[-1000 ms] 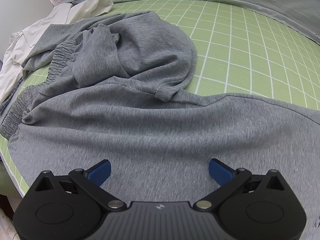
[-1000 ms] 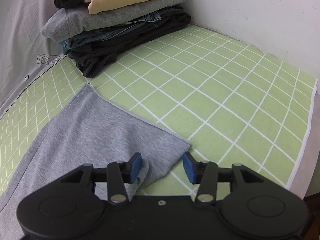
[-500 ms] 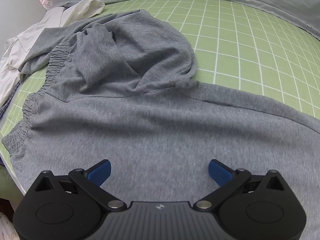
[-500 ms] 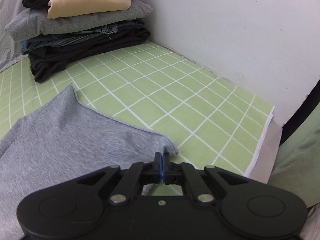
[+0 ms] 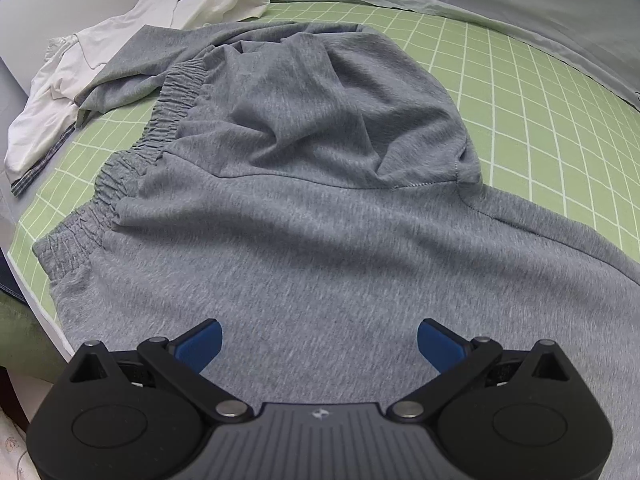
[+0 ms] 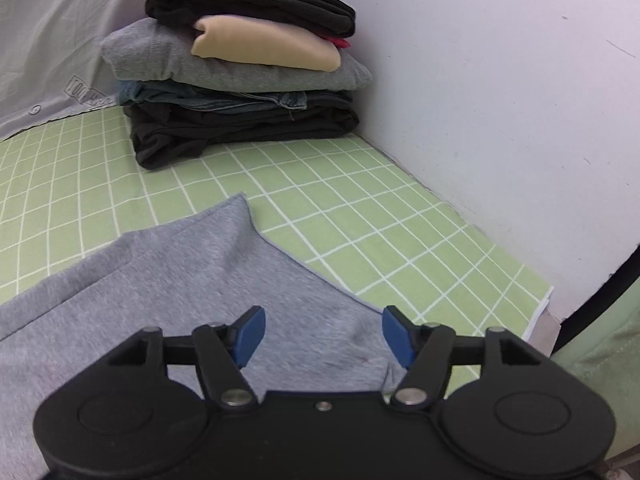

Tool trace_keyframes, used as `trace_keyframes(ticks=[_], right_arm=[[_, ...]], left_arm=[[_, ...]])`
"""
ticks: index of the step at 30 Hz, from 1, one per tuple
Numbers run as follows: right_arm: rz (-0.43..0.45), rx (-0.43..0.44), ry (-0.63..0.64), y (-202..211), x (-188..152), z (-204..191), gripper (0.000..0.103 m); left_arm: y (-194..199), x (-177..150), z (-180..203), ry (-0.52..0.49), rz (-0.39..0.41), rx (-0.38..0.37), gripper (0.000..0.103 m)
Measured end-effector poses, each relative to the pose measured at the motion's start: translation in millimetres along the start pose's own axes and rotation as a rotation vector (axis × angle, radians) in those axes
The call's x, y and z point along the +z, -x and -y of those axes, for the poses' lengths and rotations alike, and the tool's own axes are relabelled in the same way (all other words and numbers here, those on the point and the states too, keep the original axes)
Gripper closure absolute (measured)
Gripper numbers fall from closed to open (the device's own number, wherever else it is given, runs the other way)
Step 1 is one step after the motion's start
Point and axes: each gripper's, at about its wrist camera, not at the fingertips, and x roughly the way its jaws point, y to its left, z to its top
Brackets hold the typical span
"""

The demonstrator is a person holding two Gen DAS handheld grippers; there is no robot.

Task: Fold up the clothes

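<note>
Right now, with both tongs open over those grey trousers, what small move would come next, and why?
Probably the left tongs reach toward the upper trouser leg bunched over the grey jersey trousers near the gathered elastic waistband to spread it. The right tongs hover open over the flat leg end, gripping nothing.

Soft, even light is filling both views, bright enough and without glare. Shallow shadows are sitting in the folds of the grey trousers and under the left tool. Fisheye distortion is bending the grid of the green sheet and darkening the frame corners. The cloth nearest the right tool is looking slightly smeared.
</note>
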Motion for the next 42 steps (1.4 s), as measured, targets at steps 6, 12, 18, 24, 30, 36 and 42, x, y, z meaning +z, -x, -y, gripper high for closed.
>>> trace_keyframes(ticks=[6,12,18,24,30,36,42], right_arm=[[0.0,0.174,0.086,38,-4,-77,0.004],[0.016,0.292,0.185,77,-12,-169,0.002],[0.042,0.394,0.284,111,-14,-265,0.001],[0.066,0.494,0.368,134,-3,-373,0.001],[0.089,0.641,0.495,159,16,-498,0.001],[0.124,0.819,0.663,193,19,-625,0.001],[0.107,0.927,0.855,209,-2,-718,0.001]], left_arm=[[-2,12,-42,0.01,0.005,0.017,0.0],[-15,37,-89,-0.014,0.036,0.038,0.0],[-42,76,-141,-0.003,0.046,0.052,0.0],[-75,124,-181,-0.022,0.055,0.038,0.0],[-115,170,-205,0.019,0.042,-0.005,0.0],[-140,205,-217,0.075,0.033,-0.038,0.0],[-154,220,-225,0.156,0.009,-0.021,0.0]])
